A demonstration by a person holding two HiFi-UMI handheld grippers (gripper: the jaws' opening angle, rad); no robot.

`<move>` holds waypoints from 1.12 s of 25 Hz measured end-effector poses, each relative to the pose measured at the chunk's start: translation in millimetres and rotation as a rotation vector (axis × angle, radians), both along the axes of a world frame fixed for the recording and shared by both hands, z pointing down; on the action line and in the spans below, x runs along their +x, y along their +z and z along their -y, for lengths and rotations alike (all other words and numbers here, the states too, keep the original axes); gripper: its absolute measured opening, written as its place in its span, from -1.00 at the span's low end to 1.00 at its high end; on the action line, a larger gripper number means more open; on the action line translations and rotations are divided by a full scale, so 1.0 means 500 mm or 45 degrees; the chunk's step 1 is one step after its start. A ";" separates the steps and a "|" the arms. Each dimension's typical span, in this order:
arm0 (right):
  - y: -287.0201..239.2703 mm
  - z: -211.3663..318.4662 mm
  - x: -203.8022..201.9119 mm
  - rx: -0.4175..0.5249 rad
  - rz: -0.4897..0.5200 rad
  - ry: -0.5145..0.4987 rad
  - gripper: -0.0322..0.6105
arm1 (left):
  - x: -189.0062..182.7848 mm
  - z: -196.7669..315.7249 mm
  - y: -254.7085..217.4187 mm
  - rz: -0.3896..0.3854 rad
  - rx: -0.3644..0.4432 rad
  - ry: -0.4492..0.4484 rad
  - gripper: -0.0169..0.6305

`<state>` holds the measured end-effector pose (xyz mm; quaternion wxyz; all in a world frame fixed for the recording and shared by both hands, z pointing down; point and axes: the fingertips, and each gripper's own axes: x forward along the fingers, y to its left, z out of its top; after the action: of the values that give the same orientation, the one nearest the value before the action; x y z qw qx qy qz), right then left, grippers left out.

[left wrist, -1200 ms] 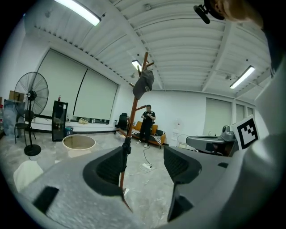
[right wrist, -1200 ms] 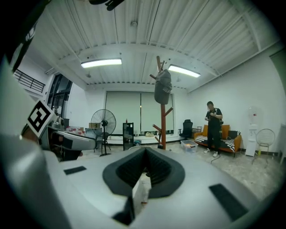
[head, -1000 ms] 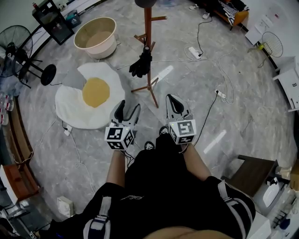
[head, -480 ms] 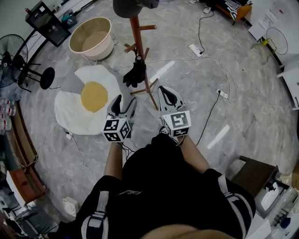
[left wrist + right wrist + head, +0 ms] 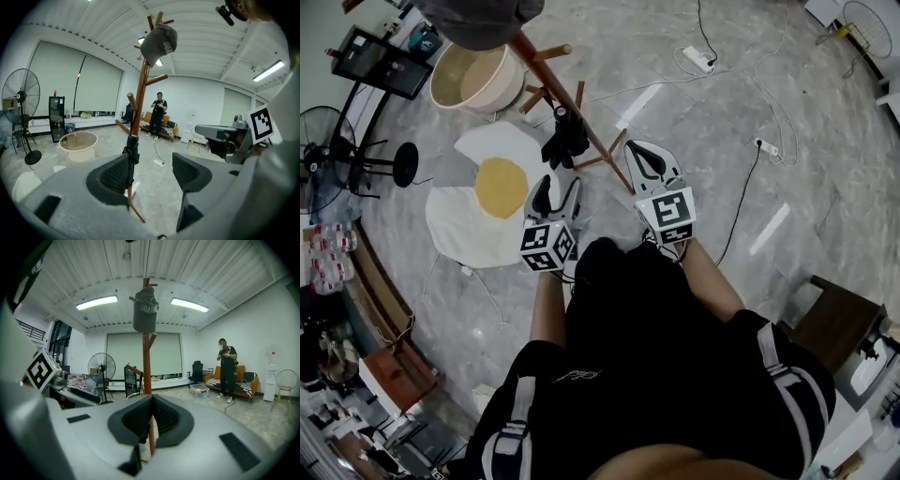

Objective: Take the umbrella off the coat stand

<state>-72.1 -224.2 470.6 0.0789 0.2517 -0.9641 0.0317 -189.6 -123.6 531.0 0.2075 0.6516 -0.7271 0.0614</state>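
A brown wooden coat stand rises from the stone floor with a grey cap on its top. A folded black umbrella hangs from a low peg; in the left gripper view the umbrella shows just past the left pad. My left gripper is open and empty, a short way in front of the umbrella. My right gripper is shut with nothing in it, beside the stand's feet. In the right gripper view its pads meet in front of the pole.
An egg-shaped rug lies left of the stand, with a beige tub behind it. A standing fan is at far left. Cables and a power strip cross the floor. A person stands far off by a sofa.
Both grippers have moved forward toward the coat stand, which now sits closer and more to the left in the head view. Jaw states look unchanged.
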 end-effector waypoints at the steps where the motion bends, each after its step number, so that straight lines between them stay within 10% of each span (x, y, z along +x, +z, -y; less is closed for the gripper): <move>1: 0.004 0.001 -0.001 -0.015 0.009 0.015 -0.88 | -0.004 0.001 0.006 0.014 -0.026 0.014 -0.01; 14: 0.052 0.113 0.012 -0.058 -0.034 0.205 -0.88 | -0.081 0.129 0.134 0.057 -0.216 0.140 0.01; 28: 0.098 0.141 0.004 -0.106 -0.148 0.269 -0.88 | -0.147 0.231 0.268 0.085 -0.389 0.222 0.45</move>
<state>-69.9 -294.9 519.9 0.1412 0.3500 -0.9238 0.0650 -262.9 -239.1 664.8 0.2738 0.6705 -0.6566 0.2106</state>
